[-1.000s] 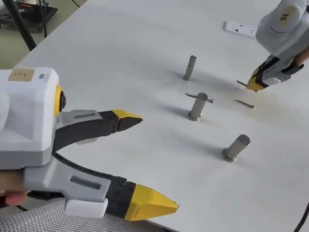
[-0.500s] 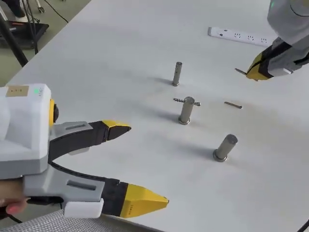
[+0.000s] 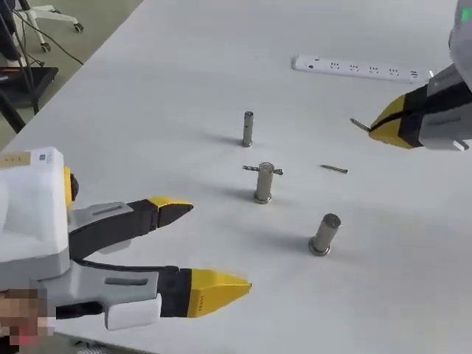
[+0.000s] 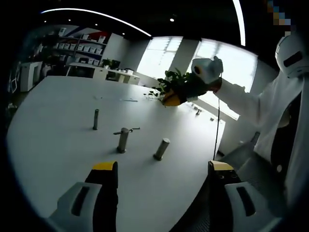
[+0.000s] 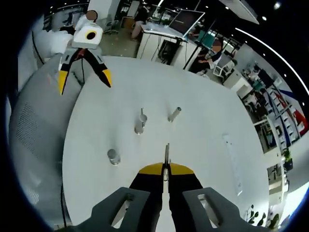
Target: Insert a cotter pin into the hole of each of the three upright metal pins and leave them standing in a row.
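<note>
White table (image 3: 147, 110). At centre, three silver-grey metal pins (image 3: 264, 182). Left gripper (image 3: 217, 247) at 7 o'clock and right gripper (image 3: 369, 127) at 2 o'clock: white bodies, grey arms, black jaws tipped yellow. Silver cotter pin (image 3: 359, 125) at 2 o'clock; white power strip (image 3: 354, 68) at 1 o'clock.

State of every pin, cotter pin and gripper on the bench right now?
Far upright metal pin: standing, no cotter pin.
Middle upright metal pin: standing, inserted cotter pin through it.
Near upright metal pin: standing, no cotter pin.
Loose cotter pin: lying on the white table.
Left gripper: open, empty.
Right gripper: shut on held cotter pin.
</note>
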The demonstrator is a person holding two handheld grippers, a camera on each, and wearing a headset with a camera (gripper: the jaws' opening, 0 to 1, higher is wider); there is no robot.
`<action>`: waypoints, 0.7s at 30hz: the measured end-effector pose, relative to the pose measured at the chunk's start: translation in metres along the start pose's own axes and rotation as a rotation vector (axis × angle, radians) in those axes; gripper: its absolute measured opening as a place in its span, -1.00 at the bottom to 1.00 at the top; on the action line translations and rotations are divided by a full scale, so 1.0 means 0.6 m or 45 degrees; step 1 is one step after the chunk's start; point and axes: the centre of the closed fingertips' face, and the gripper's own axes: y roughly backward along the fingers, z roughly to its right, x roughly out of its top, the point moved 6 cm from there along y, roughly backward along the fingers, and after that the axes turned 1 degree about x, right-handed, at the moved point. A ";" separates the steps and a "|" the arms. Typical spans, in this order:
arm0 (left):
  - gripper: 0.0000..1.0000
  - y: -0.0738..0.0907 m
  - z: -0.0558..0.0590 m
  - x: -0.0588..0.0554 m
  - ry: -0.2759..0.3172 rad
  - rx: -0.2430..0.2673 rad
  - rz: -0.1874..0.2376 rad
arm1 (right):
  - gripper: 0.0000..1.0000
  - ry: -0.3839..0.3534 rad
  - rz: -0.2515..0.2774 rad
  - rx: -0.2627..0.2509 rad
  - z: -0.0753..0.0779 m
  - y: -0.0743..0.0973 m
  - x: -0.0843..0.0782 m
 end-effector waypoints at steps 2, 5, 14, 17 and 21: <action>0.51 -0.004 -0.002 0.003 -0.011 0.007 -0.002 | -1.00 0.000 0.023 -0.027 -0.002 0.001 -0.004; 0.49 -0.010 -0.003 0.007 -0.025 0.007 -0.014 | -1.00 -0.012 0.049 -0.067 -0.020 0.009 -0.004; 0.38 -0.047 0.001 0.027 -0.033 -0.044 -0.035 | -1.00 -0.118 0.144 -0.131 -0.053 0.016 -0.008; 0.28 -0.060 -0.003 0.031 -0.019 -0.041 -0.028 | -1.00 -0.080 0.156 -0.176 -0.065 0.013 -0.008; 0.24 -0.078 -0.003 0.036 0.014 -0.049 -0.021 | -1.00 -0.104 0.169 -0.187 -0.087 0.007 -0.010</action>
